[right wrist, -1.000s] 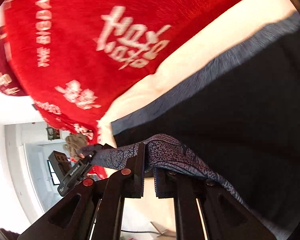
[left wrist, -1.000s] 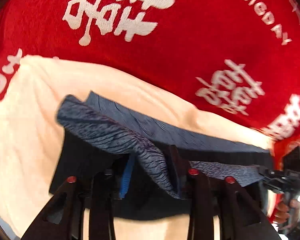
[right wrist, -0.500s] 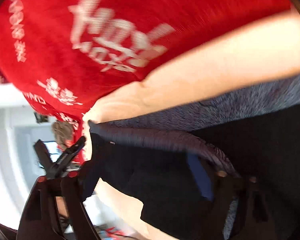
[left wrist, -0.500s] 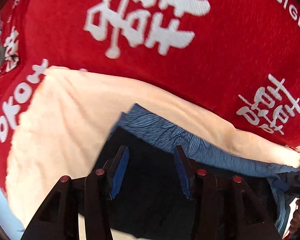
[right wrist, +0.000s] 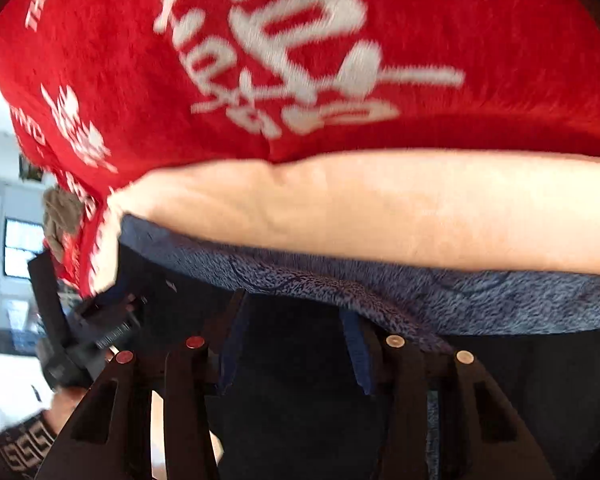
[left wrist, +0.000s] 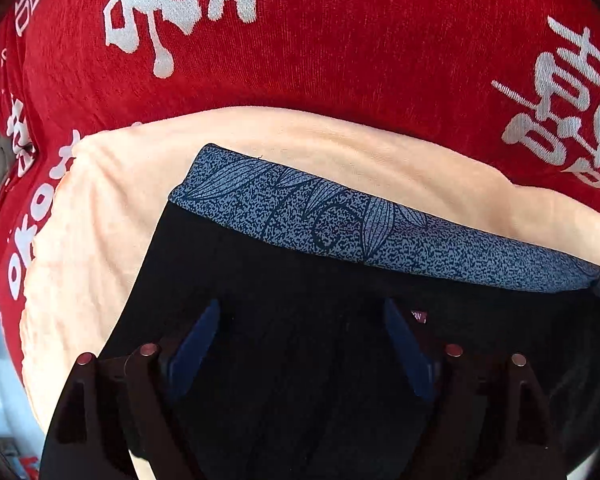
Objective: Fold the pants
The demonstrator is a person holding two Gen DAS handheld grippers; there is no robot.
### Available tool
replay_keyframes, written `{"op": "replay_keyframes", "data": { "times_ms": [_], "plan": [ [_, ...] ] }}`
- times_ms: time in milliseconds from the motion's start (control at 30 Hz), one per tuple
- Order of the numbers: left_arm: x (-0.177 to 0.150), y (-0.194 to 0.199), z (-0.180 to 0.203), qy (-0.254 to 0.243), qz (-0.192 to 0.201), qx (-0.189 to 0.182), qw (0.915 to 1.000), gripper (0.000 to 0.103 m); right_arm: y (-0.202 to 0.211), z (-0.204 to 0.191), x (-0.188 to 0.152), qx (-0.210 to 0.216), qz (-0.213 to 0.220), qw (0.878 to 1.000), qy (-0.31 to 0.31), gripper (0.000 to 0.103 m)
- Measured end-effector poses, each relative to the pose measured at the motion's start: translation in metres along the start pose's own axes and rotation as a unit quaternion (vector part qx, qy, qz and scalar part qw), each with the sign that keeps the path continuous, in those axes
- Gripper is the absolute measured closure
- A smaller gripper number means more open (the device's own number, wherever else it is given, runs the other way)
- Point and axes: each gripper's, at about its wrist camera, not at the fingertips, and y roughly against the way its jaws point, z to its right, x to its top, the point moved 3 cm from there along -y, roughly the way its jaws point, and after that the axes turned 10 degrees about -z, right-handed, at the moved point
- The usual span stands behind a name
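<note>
the pants (left wrist: 308, 360) lie flat on a peach cloth (left wrist: 100, 240), which is spread over a red blanket (left wrist: 340, 60) printed with white characters. the pants are black with a speckled blue-grey waistband (left wrist: 340, 224) that runs along their far edge, next to the bare strip of peach cloth. a small red tag (left wrist: 419, 316) shows on the black fabric just below the waistband.

your left tongs (left wrist: 304, 344) stand wide, their blue-padded fingers (left wrist: 196, 340) spread above the black fabric and gripping nothing. whether the tips touch the cloth is hard to tell.

your right tongs (right wrist: 292, 344) are also spread apart, with nothing between them. in the right wrist view the waistband (right wrist: 420, 296) crosses just ahead of the tips, and a fold of it rises beside the right-hand finger (right wrist: 356, 352); this picture is blurred, so contact cannot be told. the other tongs (right wrist: 80, 336) show at the left edge of that view, near the pants' corner, with your hand (right wrist: 66, 400) under them. a brownish cloth (right wrist: 62, 216) lies at the blanket's far left edge.
</note>
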Motion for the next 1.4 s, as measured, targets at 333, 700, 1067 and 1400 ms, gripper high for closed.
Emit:
{"op": "replay_keyframes", "data": {
  "times_ms": [333,700,1067,1400],
  "plan": [
    [-0.069,0.065,0.034,-0.081,-0.024,-0.031,0.9959,0.019,0.082,0.020,-0.100,0.059,0.021,0.997,-0.049,0.027],
    [-0.155,0.101,0.155,-0.208,-0.030,-0.133,0.9685,0.019,0.140,0.100,-0.312,0.023,0.073,0.972,-0.221,0.024],
    [-0.212,0.125,0.227,-0.282,-0.032,-0.199,0.9380,0.019,0.171,0.170,-0.433,0.003,0.147,0.929,-0.341,0.024],
    [-0.209,0.095,0.326,-0.288,-0.085,-0.225,0.9269,0.019,0.141,0.232,-0.444,0.143,0.128,0.919,-0.345,0.024]
  ]
}}
